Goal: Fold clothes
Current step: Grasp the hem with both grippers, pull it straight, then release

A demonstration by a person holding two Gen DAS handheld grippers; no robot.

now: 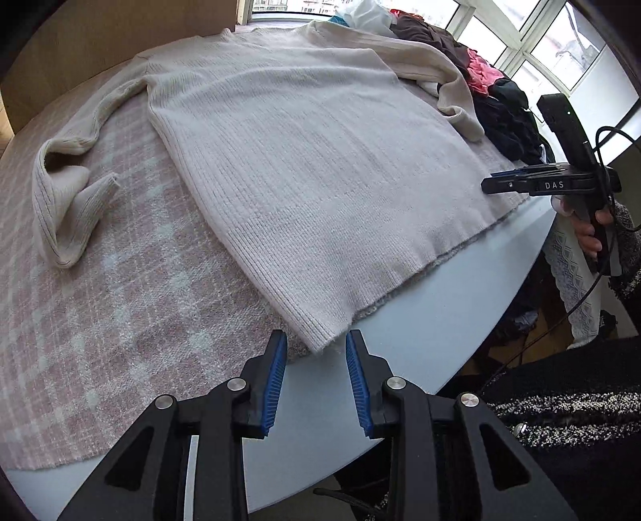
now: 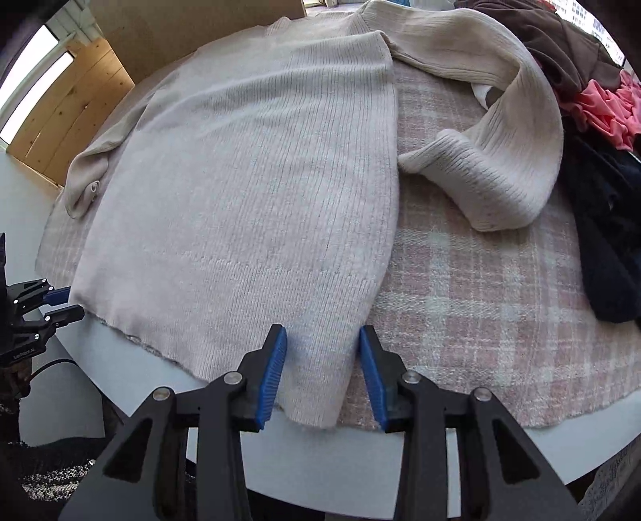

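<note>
Sweater [image 1: 304, 168] hem is nearest you, lying along the table [image 1: 460, 304] edge on the pink plaid cloth [image 1: 100, 320]. Your left gripper [image 1: 316, 360] has its jaws apart at one hem corner, pads not pressing it. Your right gripper [image 2: 322, 360] straddles the other corner with its jaws apart too. Bare plaid lies beside each sleeve. Farther off, the clothes pile [image 2: 601, 112] crowds the cloth's right edge by the window [image 1: 553, 36].
</note>
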